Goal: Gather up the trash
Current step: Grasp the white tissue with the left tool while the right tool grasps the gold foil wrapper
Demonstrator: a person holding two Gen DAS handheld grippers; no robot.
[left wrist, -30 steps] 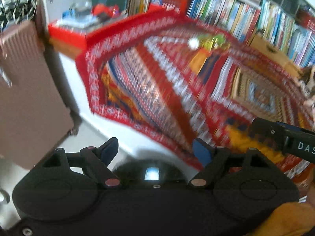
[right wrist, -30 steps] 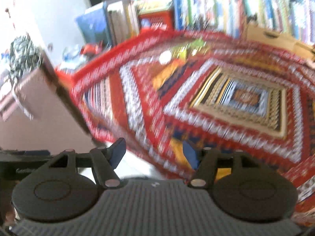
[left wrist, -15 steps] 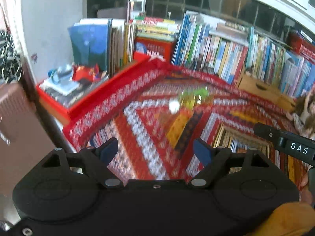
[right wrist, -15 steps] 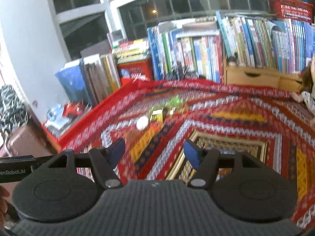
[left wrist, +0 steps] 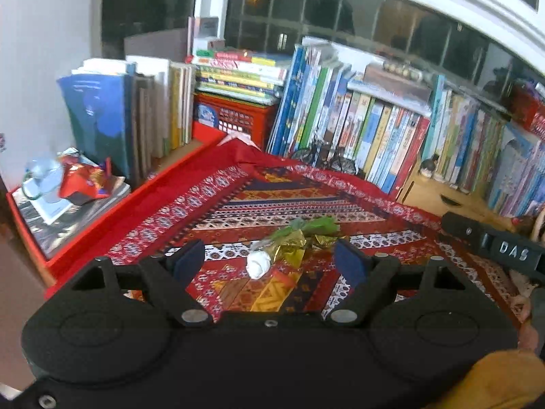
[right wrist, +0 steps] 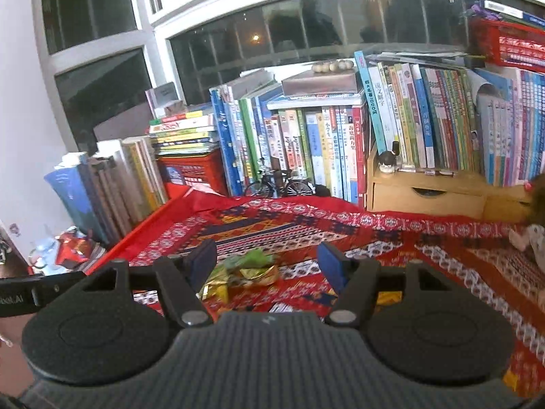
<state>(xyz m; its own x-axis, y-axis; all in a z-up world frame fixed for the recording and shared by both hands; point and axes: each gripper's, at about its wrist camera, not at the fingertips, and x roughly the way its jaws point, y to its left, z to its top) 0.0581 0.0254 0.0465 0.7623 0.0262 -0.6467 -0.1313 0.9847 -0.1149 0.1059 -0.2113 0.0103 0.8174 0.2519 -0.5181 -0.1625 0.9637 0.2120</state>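
A small heap of trash lies on the red patterned cloth [left wrist: 190,204]: a white crumpled paper ball [left wrist: 258,264], gold foil wrappers [left wrist: 289,250] and a green wrapper [left wrist: 318,225]. My left gripper [left wrist: 270,261] is open, its blue pads framing the heap from a short way off without touching it. In the right wrist view the gold foil wrappers [right wrist: 218,286] and the green wrapper [right wrist: 250,260] show between the pads of my right gripper [right wrist: 269,262], which is open and holds nothing. The right gripper's body [left wrist: 490,250] shows at the left view's right edge.
Rows of upright books [right wrist: 408,126] and a red crate [right wrist: 194,170] line the far edge. A small model bicycle [right wrist: 277,184] and a wooden drawer box [right wrist: 425,194] stand before them. A red tray [left wrist: 30,225] with a red packet [left wrist: 81,184] sits at the left.
Both grippers have swung up from the table's near edge and moved in over the cloth. The trash heap has come from far ahead to between the pads. Both stay open.
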